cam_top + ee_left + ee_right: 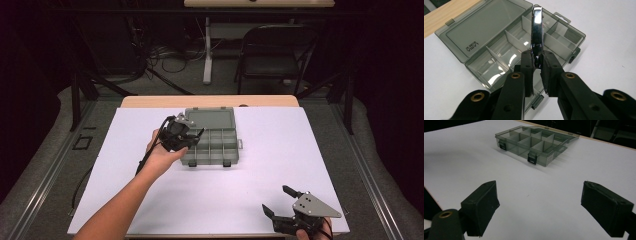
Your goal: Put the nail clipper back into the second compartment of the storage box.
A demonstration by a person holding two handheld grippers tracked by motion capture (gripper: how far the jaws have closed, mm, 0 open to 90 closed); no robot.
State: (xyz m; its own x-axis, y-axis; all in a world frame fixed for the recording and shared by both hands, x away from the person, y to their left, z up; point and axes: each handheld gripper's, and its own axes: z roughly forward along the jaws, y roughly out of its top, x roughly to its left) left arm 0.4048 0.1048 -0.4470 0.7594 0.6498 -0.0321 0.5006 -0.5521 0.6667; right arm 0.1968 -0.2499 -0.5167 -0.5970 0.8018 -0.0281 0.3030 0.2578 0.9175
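Colours, bench and parts
Box (pixel 499 37) smoky translucent grey, latches (pixel 532 158) darker; tool (pixel 537 32) bright chrome; left gripper (pixel 537 65) and right gripper (pixel 539 207) black; table (pixel 280 165) white, wood edge.

Compartment box (pixel 534 143) lid open, right gripper (pixel 539 205) fingers (pixel 480 206) apart

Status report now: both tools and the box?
Left tool shut on metal piece, above open box. Right tool open, empty. Nothing in the way.
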